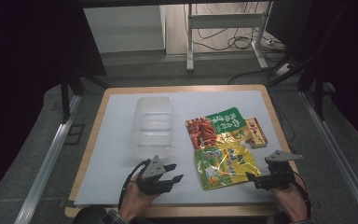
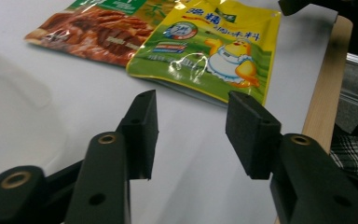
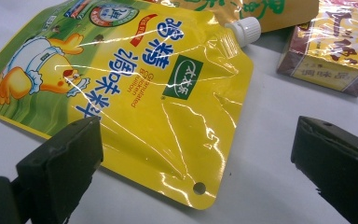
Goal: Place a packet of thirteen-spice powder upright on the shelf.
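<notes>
Nothing looks packed yet: the yellow pouch (image 1: 226,165) lies flat on the counter (image 1: 116,154) between the left gripper (image 1: 176,172) and right gripper (image 1: 251,178), both fingers apart and empty, the clear tub (image 1: 152,123) seemingly unfilled

Your right gripper (image 3: 193,158) jaws parted around yellow pouch (image 3: 135,88) corner, white cap (image 3: 246,29), seasoning box (image 3: 338,44) beside.
</notes>
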A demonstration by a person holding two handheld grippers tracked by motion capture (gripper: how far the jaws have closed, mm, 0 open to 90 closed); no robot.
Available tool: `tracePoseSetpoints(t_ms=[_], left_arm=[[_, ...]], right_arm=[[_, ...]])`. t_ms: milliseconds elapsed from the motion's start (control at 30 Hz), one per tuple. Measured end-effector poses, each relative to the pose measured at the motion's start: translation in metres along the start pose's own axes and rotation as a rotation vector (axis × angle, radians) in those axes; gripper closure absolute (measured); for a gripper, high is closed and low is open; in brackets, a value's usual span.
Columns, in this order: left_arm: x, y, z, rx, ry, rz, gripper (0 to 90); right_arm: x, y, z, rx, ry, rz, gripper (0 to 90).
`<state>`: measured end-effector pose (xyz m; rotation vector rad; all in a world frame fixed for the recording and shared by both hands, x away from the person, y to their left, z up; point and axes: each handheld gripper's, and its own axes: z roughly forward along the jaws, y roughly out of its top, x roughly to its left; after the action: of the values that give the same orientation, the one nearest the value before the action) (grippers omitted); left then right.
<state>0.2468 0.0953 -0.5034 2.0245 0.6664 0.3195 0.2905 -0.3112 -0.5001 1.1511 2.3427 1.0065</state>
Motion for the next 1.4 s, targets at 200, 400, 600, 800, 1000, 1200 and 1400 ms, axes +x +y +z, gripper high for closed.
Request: tracePoseSetpoints(t_ms=[200, 400, 600, 800, 1000, 1200, 1400], left_arm=[[-0.001, 0.005, 0.014, 0.01, -0.013, 0.009, 65.5], [-0.002, 0.009, 0.029, 0.027, -0.023, 0.018, 75.4], [-0.004, 0.013, 0.042, 0.035, -0.041, 0.031, 85.3], [-0.004, 0.016, 0.056, 0.044, -0.067, 0.034, 89.9], [-0.005, 0.026, 0.07, 0.035, -0.077, 0.062, 90.0], [-0.005, 0.032, 0.086, 0.044, -0.086, 0.079, 90.0], [-0.004, 0.033, 0.102, 0.058, -0.068, 0.082, 90.0]], right_arm=[[0.0, 0.0, 0.0, -0.002, -0.002, -0.003, 2.1], [-0.001, 0.0, -0.001, -0.007, -0.001, -0.002, 2.1], [-0.001, 0.0, 0.0, -0.008, 0.001, -0.008, 1.9], [-0.002, -0.001, 0.0, -0.014, -0.002, -0.007, 1.7], [-0.003, -0.001, 0.0, -0.012, 0.0, -0.005, 1.7], [-0.003, -0.001, 0.0, -0.008, 0.002, -0.003, 1.7], [-0.003, -0.001, 0.0, -0.008, 0.002, -0.002, 1.7]])
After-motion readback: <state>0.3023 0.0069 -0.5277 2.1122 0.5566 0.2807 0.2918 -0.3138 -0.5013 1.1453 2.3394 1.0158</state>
